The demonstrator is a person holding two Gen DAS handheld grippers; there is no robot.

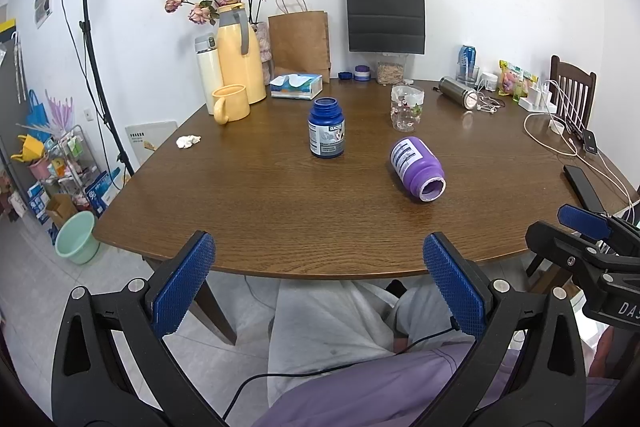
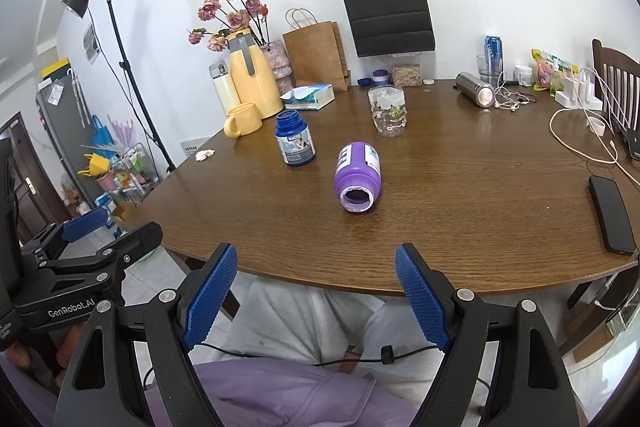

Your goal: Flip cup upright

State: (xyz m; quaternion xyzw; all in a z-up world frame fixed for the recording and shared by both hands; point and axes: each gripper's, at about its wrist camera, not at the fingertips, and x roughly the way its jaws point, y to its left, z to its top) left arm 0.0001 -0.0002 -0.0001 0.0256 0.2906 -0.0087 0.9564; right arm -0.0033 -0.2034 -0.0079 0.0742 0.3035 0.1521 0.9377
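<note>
A purple open jar (image 1: 418,169) lies on its side on the brown table (image 1: 280,211), its mouth facing me; it also shows in the right wrist view (image 2: 358,177). A dark blue jar (image 1: 326,128) stands upright to its left, also seen in the right wrist view (image 2: 295,139). My left gripper (image 1: 318,287) is open and empty, held off the table's near edge. My right gripper (image 2: 316,301) is open and empty, also off the near edge, facing the purple jar.
A clear plastic cup (image 1: 406,108) stands behind the jars. A yellow mug (image 1: 230,103), yellow thermos (image 1: 240,53), tissue box (image 1: 297,86) and paper bags stand at the back. A steel flask (image 1: 458,93), cables and a black phone (image 2: 611,213) lie at the right.
</note>
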